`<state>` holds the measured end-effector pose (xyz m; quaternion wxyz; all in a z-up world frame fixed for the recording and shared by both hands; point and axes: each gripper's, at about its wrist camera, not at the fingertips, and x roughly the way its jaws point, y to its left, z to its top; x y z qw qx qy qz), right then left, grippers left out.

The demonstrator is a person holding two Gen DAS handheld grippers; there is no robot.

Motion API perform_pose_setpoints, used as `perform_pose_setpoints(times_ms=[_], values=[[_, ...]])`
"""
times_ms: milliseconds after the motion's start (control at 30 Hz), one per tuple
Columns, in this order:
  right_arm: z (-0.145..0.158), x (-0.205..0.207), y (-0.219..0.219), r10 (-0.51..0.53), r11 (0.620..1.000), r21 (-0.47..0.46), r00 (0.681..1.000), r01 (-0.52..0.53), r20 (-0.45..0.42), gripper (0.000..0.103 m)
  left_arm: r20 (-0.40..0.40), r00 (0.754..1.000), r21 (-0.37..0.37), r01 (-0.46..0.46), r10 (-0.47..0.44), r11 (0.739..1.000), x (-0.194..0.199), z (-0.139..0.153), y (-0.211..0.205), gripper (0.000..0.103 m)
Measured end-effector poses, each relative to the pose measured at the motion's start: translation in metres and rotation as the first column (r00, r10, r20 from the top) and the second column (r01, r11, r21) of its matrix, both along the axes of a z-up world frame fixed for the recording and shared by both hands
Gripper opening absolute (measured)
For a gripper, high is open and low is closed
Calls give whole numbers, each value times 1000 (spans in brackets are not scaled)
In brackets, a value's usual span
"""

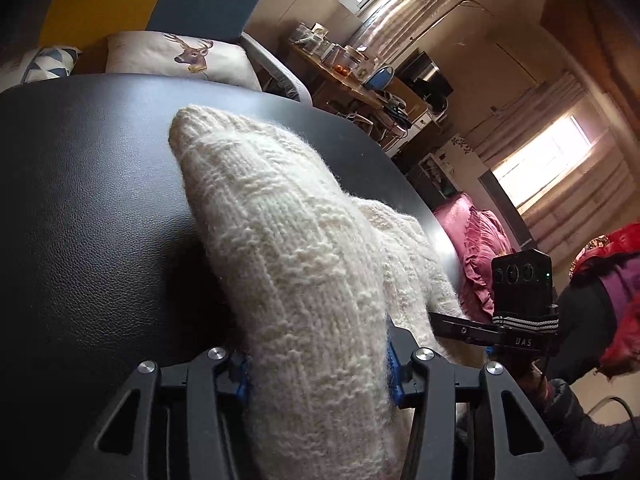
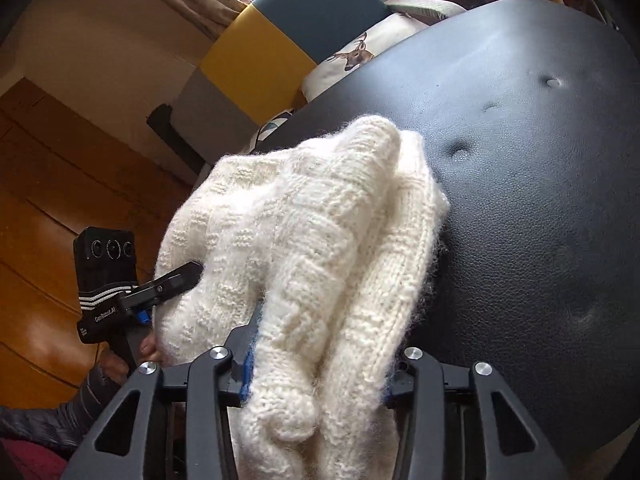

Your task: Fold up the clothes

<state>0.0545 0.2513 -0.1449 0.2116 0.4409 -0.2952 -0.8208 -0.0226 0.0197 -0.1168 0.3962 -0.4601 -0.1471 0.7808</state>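
Note:
A cream knitted sweater lies bunched on a black leather table. My left gripper is shut on a thick fold of it, blue pads pressed on both sides. My right gripper is likewise shut on a bundle of the same sweater, which rises in folds over the black surface. Each wrist view shows the other gripper: the right one at the sweater's right edge, the left one biting into the knit at left. The fingertips are hidden by wool.
A sofa with a deer-print cushion stands behind the table. A cluttered wooden desk, a pink ruffled cushion and a person in red clothing are to the right. Wooden floor lies left of the table.

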Motion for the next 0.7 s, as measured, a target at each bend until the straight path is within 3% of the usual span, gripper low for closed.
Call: perform_pose_setpoints(times_ms=[233,467,700], values=[[4,30,38,-109,993,-40,993,107,-54,44,-47,992,10,122,-121,993,0,25,46,49],[26,48,113,-258,966,-27,959,256,-116,44,-115,958,-13,263,-263,965,-20,56,139,49],[44,24,181,-362,928,35,921,370,-145,44,-150,923,-67,349,-355,935,-57,74,239,49]])
